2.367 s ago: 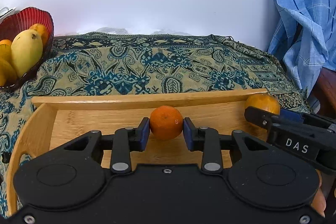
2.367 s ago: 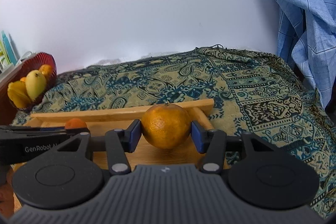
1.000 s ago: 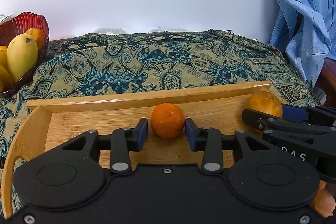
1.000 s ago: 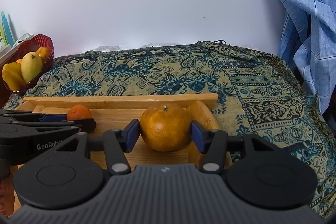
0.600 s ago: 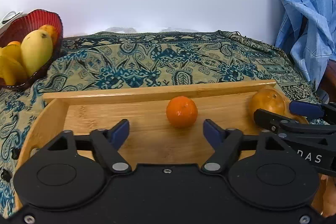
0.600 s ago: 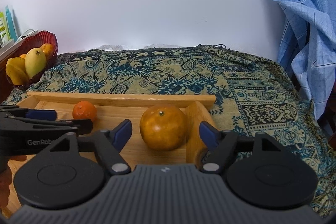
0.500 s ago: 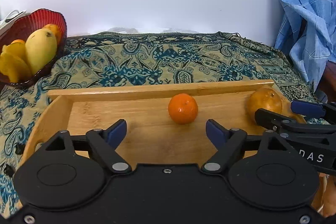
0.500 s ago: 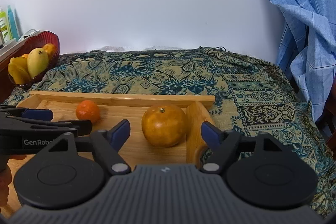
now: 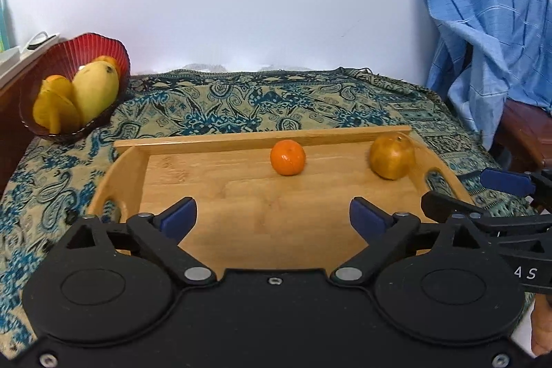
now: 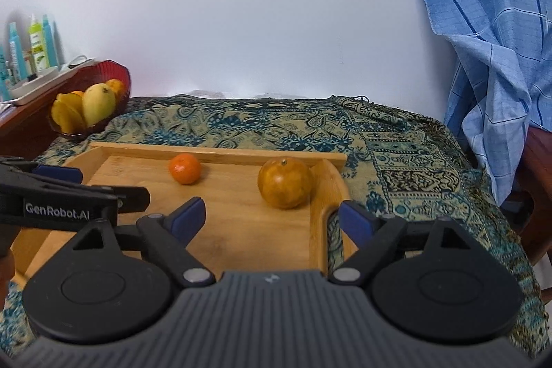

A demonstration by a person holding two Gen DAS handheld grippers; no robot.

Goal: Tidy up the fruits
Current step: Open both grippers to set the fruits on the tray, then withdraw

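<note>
A small orange tangerine (image 9: 287,157) and a larger yellow-brown orange (image 9: 392,156) rest on the wooden tray (image 9: 241,206), near its far wall. They also show in the right wrist view, the tangerine (image 10: 185,168) and the orange (image 10: 285,183) on the tray (image 10: 241,230). My left gripper (image 9: 272,218) is open and empty, held back over the tray's near part. My right gripper (image 10: 270,216) is open and empty, behind the orange at the tray's right end. A red bowl (image 9: 51,57) at the back left holds a mango (image 9: 95,92) and other yellow fruit.
The tray lies on a blue and beige patterned cloth (image 9: 276,106). A blue checked cloth (image 9: 483,23) hangs over a chair at the right. A shelf with bottles (image 10: 34,47) stands at the far left behind the bowl (image 10: 114,75).
Both grippers opened and let go of their fruits, which now rest on the tray. Both grippers have pulled back and up from the fruits.
</note>
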